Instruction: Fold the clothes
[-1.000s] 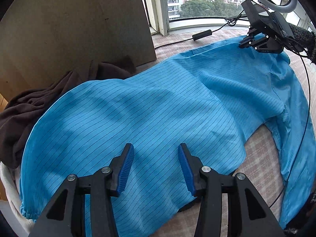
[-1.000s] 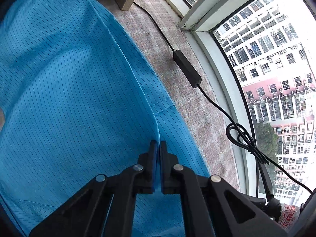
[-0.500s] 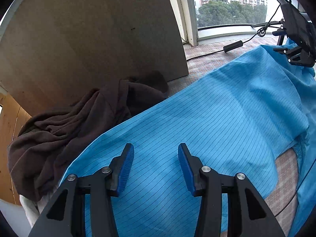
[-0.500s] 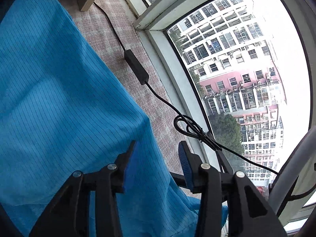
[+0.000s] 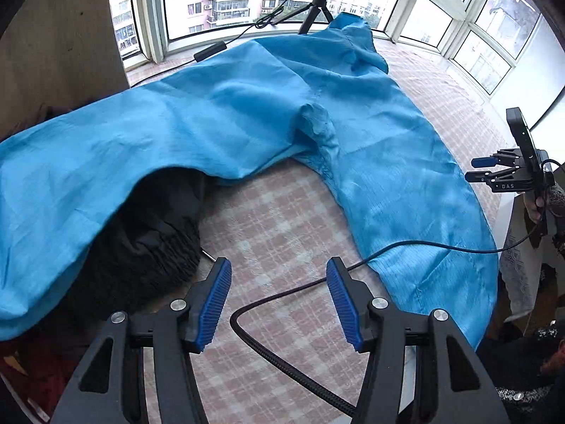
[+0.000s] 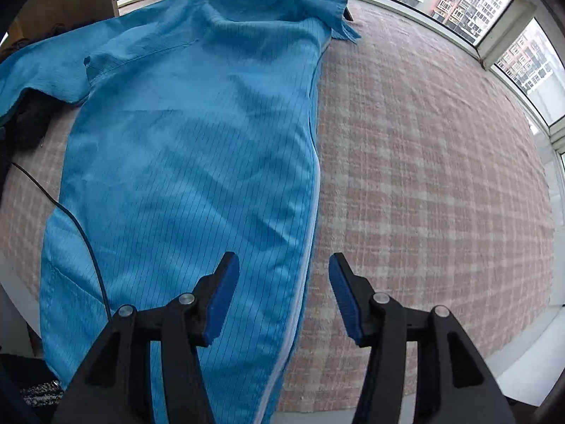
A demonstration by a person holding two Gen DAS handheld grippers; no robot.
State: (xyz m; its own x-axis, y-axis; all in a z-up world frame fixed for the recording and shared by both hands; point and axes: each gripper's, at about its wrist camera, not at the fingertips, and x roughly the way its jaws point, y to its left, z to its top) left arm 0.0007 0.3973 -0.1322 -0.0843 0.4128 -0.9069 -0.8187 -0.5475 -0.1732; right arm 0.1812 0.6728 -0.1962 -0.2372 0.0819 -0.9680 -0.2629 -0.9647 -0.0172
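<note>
A blue pinstriped garment (image 5: 219, 116) lies spread over the pink checked tablecloth (image 5: 282, 226); its long body (image 6: 197, 162) runs toward me in the right wrist view. My left gripper (image 5: 279, 300) is open above bare cloth, holding nothing, near the garment's lower edge. My right gripper (image 6: 284, 300) is open too, straddling the garment's right edge with its pale seam (image 6: 307, 247). From the left wrist view the right gripper (image 5: 494, 169) appears at the far right, off the fabric.
A dark garment (image 5: 141, 233) lies partly under the blue one at the left. Black cables (image 5: 406, 251) cross the fabric and cloth. A tripod (image 5: 314, 10) and power brick (image 5: 210, 51) stand by the windows. A wooden board (image 5: 60, 53) is at the left.
The right gripper opened, let go of the blue garment and pulled back to its near end. The left gripper swung right, from over the fabric to over bare tablecloth.
</note>
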